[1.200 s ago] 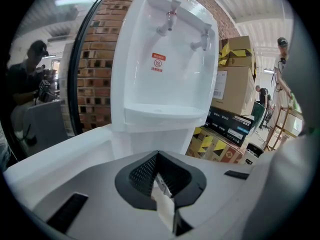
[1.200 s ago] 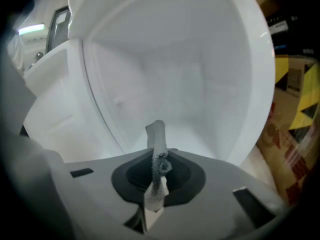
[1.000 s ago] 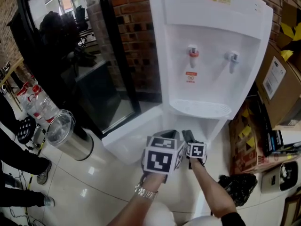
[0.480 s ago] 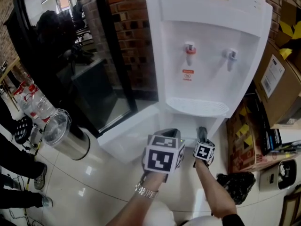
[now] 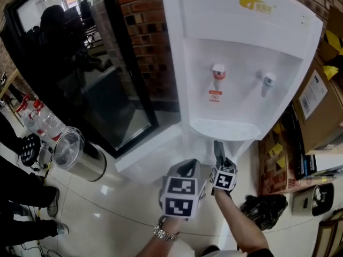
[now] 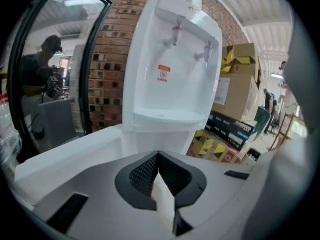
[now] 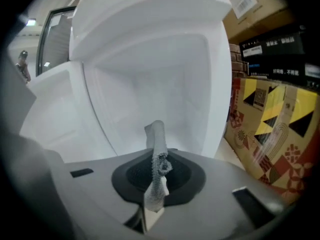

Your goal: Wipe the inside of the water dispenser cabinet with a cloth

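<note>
The white water dispenser [image 5: 241, 63] stands ahead, its lower cabinet door [image 5: 150, 154] swung open to the left. My right gripper [image 5: 217, 146] points into the cabinet opening below the drip tray [image 5: 225, 128]. In the right gripper view my right gripper [image 7: 157, 176] is shut on a thin grey cloth [image 7: 159, 154] that sticks up between the pads, with the white cabinet interior [image 7: 160, 84] just ahead. My left gripper [image 5: 187, 169] hangs back beside it. Its jaws [image 6: 159, 169] are shut with nothing held, facing the dispenser [image 6: 170, 59] and the door [image 6: 75, 149].
A steel bin [image 5: 75, 151] stands on the tiled floor at left, before a black-framed glass door [image 5: 96, 79]. Cardboard boxes [image 5: 316, 100] and a black bag [image 5: 262, 208] crowd the dispenser's right side. Yellow-patterned boxes [image 7: 275, 129] sit close to the cabinet's right wall.
My right gripper has swung right, then back left and forward toward the cabinet opening under the drip tray. My left gripper has dropped slightly lower in the head view.
</note>
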`<action>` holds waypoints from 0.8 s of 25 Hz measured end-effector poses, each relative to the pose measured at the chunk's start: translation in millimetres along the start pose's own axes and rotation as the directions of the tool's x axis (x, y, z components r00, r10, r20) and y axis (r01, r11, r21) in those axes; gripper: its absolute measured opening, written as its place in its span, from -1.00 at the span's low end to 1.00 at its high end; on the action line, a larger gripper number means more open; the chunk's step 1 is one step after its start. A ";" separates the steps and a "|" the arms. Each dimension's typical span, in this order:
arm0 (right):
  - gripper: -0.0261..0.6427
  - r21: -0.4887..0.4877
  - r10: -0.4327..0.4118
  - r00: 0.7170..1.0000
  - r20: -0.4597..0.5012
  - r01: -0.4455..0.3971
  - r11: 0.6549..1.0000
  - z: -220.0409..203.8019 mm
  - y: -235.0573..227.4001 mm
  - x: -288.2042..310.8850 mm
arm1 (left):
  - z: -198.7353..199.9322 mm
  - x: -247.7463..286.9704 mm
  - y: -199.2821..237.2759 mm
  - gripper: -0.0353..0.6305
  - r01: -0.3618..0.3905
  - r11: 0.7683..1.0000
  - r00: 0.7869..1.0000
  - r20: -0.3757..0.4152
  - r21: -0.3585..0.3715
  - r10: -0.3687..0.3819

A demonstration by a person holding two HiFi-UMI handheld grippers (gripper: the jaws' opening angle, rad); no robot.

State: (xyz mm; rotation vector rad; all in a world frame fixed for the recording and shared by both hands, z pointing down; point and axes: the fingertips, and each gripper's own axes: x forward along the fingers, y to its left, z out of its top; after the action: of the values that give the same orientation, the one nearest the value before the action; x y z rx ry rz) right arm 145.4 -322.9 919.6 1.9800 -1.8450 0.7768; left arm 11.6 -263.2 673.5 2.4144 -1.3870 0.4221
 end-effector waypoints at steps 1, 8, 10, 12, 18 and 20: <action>-0.85 0.006 0.007 1.000 -0.028 -0.007 1.000 0.6 5.3 -14.2 | -10.8 -0.8 0.9 -0.91 -0.022 1.000 0.999 -0.037 0.002 0.022; -0.85 0.001 0.077 0.983 -0.166 -0.078 0.997 66.5 31.7 -176.3 | -30.4 -42.2 -34.8 -0.89 -0.025 0.989 0.965 -0.263 -0.145 -0.014; -0.85 -0.004 0.090 0.984 -0.156 -0.092 0.996 114.2 42.0 -227.2 | 13.1 -65.9 -48.2 -0.89 -0.020 0.990 0.961 -0.277 -0.141 -0.020; -0.85 -0.009 0.098 0.983 -0.152 -0.101 0.995 157.8 51.8 -281.9 | 72.4 -97.1 -64.2 -0.89 -0.008 0.991 0.962 -0.270 -0.136 -0.030; -0.85 0.017 0.165 0.971 -0.173 -0.165 0.986 308.4 81.3 -444.3 | 260.5 -193.9 -106.5 -0.89 0.026 0.999 0.961 -0.273 -0.040 -0.036; -0.85 0.023 0.198 0.963 -0.184 -0.197 0.980 361.3 91.9 -483.0 | 320.5 -218.6 -117.1 -0.89 0.027 0.998 0.966 -0.254 -0.052 -0.039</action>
State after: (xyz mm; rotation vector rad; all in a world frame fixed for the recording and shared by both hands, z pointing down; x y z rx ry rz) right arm 108.0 -150.9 335.4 1.6785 -1.9483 0.9875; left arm 37.5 -172.2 279.5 2.2480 -1.2291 0.6571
